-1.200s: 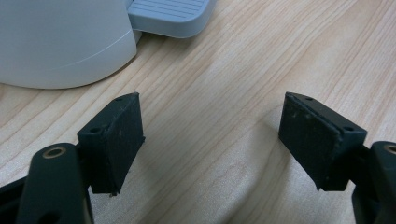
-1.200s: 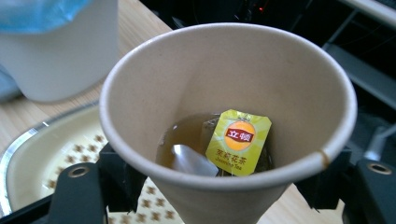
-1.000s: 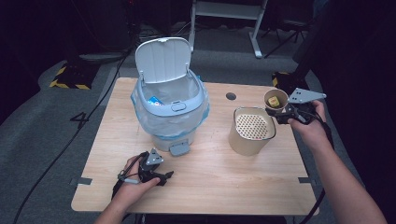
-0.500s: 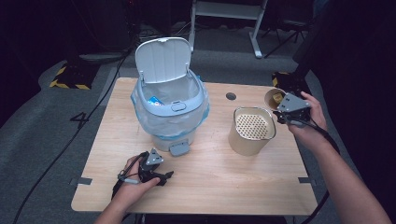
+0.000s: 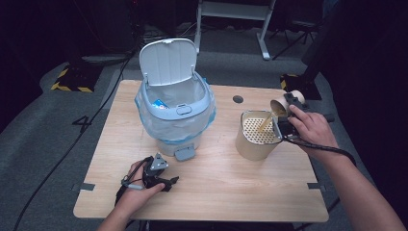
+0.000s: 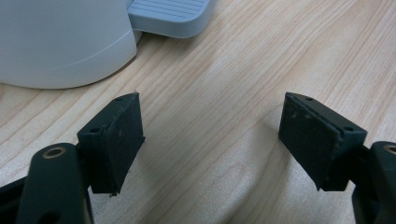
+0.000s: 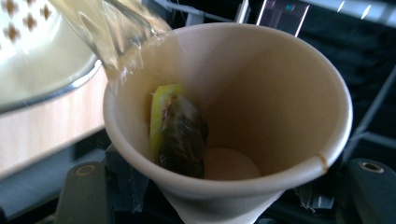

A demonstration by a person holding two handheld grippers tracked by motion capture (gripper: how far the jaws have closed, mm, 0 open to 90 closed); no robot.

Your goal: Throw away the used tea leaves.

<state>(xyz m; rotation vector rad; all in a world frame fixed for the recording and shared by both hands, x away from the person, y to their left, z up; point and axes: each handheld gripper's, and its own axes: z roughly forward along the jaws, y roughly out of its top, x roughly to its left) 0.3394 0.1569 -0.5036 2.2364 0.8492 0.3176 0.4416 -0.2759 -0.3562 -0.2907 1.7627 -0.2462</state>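
A tan paper cup [image 5: 281,105] is tipped on its side over a beige canister with a perforated strainer top [image 5: 249,148]. My right gripper [image 5: 285,124] is shut on the cup. A thin stream of yellowish liquid [image 5: 265,123] runs from the cup onto the strainer. In the right gripper view the cup [image 7: 261,93] holds a wet green-yellow tea bag [image 7: 180,130], and liquid [image 7: 116,32] spills over its rim toward the strainer [image 7: 32,42]. My left gripper [image 5: 161,177] rests open on the table near the front left, its jaws [image 6: 212,140] wide apart with nothing between them.
A pale blue pedal bin [image 5: 175,115] with a plastic liner stands left of the middle, lid up, its foot pedal [image 6: 168,16] just ahead of my left gripper. A small dark hole [image 5: 237,99] marks the wooden table [image 5: 231,192] behind the canister.
My right gripper has swung the cup left over the canister and tipped it, and liquid now pours out. The left gripper has stayed put.
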